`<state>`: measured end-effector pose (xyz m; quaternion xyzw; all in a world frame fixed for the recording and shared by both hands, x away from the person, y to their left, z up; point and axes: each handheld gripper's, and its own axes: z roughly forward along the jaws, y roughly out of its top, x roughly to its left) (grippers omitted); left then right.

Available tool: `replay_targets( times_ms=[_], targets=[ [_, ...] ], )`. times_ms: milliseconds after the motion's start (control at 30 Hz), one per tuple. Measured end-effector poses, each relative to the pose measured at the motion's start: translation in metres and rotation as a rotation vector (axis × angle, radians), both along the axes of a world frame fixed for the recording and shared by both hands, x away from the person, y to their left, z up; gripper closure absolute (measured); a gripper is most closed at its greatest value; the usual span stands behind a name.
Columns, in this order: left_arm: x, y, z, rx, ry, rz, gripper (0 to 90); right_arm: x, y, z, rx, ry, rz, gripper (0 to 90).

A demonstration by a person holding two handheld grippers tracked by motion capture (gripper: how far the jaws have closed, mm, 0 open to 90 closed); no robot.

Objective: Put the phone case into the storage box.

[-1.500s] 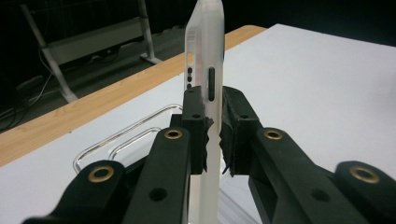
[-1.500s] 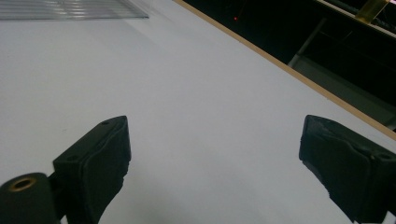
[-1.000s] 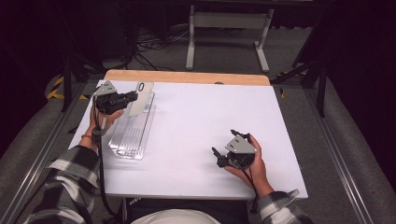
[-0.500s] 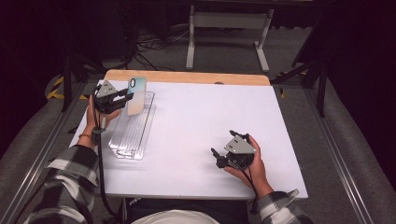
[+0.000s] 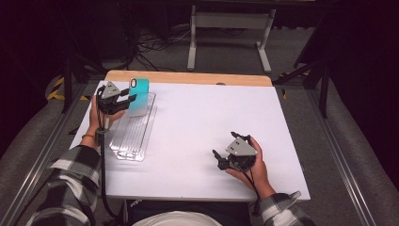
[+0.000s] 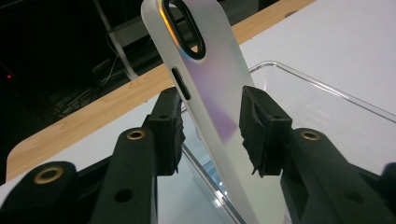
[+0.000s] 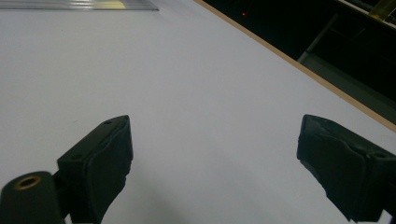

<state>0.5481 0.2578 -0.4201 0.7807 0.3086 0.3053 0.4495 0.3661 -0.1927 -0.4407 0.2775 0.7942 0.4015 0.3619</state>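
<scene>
Phone case [image 6: 212, 107] stands upright in clear tray [image 5: 136, 134] between just-opened left claw [image 6: 210, 130]; right claw [image 7: 215, 163] gapes, empty.

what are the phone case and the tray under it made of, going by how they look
Phone case: probably matte plastic or silicone. It shows a frosted, pearly sheen in the left gripper view and teal in the high view, with a glossy black ring around the camera cutout.

Tray: likely clear hard plastic such as acrylic. The white table shows through it, its rim catches bright highlights, and its floor looks ribbed.
</scene>
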Motion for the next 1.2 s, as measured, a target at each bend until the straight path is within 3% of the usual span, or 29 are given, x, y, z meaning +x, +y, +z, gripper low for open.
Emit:
replay_targets(
  times_ms=[67,267,433,700,900,1200],
  targets=[
    [0.001,0.0,-0.002,-0.014,0.0,0.0,57.4,0.0,-0.001,0.001,0.006,-0.005,-0.004,11.2],
    [0.003,-0.004,-0.003,0.019,-0.013,0.025,51.5,0.0,0.0,0.0,0.001,0.0,0.003,11.3],
    [0.003,-0.004,-0.003,0.018,-0.018,0.032,50.6,0.0,0.001,0.0,-0.002,0.002,0.008,11.4],
    [0.002,-0.002,-0.005,0.035,0.012,0.034,50.1,-0.001,0.0,0.001,-0.009,-0.002,0.013,11.5],
    [0.001,-0.004,-0.008,0.111,0.012,0.054,51.3,-0.002,0.001,0.001,-0.023,-0.012,0.023,11.5],
    [0.001,-0.004,-0.011,0.102,0.024,0.071,53.4,-0.002,0.001,0.001,-0.032,-0.011,0.024,11.6]
  ],
)
